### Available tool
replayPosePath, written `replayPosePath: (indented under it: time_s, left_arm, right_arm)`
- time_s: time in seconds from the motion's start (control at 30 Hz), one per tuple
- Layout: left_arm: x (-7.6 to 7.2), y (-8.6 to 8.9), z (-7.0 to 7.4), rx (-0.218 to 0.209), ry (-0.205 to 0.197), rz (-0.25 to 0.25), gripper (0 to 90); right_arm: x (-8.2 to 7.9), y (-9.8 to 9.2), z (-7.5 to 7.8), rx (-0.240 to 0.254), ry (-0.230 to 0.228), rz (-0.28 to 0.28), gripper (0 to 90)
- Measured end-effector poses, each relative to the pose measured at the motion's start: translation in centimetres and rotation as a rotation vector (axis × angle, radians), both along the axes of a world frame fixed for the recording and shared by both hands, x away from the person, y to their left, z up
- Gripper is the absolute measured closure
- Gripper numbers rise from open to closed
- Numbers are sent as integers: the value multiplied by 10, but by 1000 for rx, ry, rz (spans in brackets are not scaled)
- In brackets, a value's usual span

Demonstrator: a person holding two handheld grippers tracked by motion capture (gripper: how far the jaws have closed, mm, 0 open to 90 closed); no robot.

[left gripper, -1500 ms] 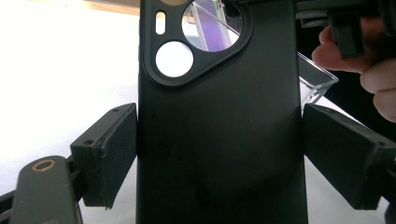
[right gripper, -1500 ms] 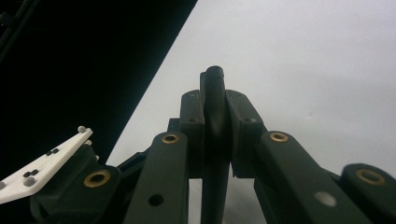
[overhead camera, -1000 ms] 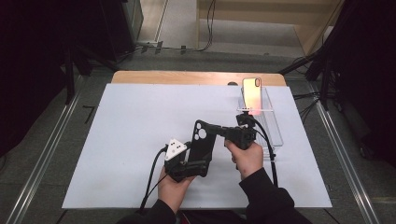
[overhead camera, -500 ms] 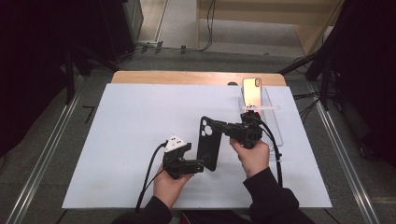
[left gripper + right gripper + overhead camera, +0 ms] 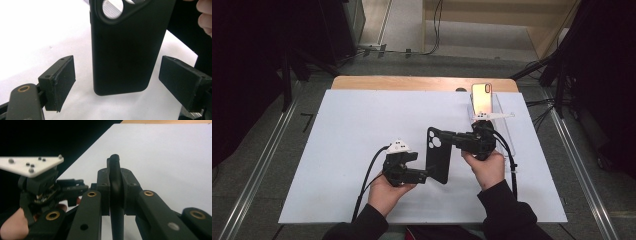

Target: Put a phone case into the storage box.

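High view: your right gripper [image 5: 451, 141] is clamped on one long edge of the black phone case [image 5: 438, 156], holding it clear of the white table cover [image 5: 337, 150], camera cutout towards the far side. Your left gripper [image 5: 426, 175] sits at the case's near end with its jaws apart. In the left gripper view the pads [image 5: 58, 82] stand wide, with a clear gap to either side of the case [image 5: 125, 50]; nothing is pressed.

Findings, as judgement:
- The whole case hangs from one edge grip. In the right gripper view the jaws pinch only a thin rim of the case [image 5: 115, 182]; soft material could flex and slip out if you swing it.
- Closing the left jaws off-centre may twist the case against the right grip.
- The phone [image 5: 482, 97] in the clear stand [image 5: 502, 117] is just beyond your right hand [image 5: 486, 167]; the trailing cable could snag it.
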State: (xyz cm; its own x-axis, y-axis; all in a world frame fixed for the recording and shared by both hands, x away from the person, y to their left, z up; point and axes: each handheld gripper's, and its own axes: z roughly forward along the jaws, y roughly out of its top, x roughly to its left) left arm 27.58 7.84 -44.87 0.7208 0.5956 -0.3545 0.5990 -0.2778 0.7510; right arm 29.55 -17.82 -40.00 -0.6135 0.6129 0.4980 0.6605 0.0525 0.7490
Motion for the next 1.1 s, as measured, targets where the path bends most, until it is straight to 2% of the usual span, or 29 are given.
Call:
replayPosePath:
  time_s: [0.13,0.27,0.43,0.7,0.73,0.77,0.83,0.87,0.9,1.1]
  left_arm:
    - [4,6,8,-5,10,-38,158]
    - [7,10,14,8,8,-81,174]
    - [12,15,18,-3,55,-118,175]
    - [17,17,30,-15,47,-174,175]
    - [18,17,31,-9,44,-182,175]
    - [18,17,33,1,25,-188,175]
    - [19,19,36,-8,10,-190,175]
    - [19,19,38,-10,-4,-195,186]
    - [19,20,39,-8,-23,-201,235]
    - [22,23,47,9,-42,-232,247]
  right_arm:
    - [-2,1,-1,-7,-5,41,770]
    - [-3,1,-1,-10,-10,76,770]
    - [-3,-1,-1,-11,-11,104,770]
    - [-5,-4,3,-24,-56,155,769]
    - [-5,-4,3,-25,-60,160,769]
    - [-5,-5,4,-26,-62,164,769]
    - [-5,-6,4,-25,-60,177,769]
    - [-5,-6,5,-26,-63,179,769]
    - [-5,-6,5,-36,-70,185,769]
    - [-8,-5,9,-49,-109,241,769]
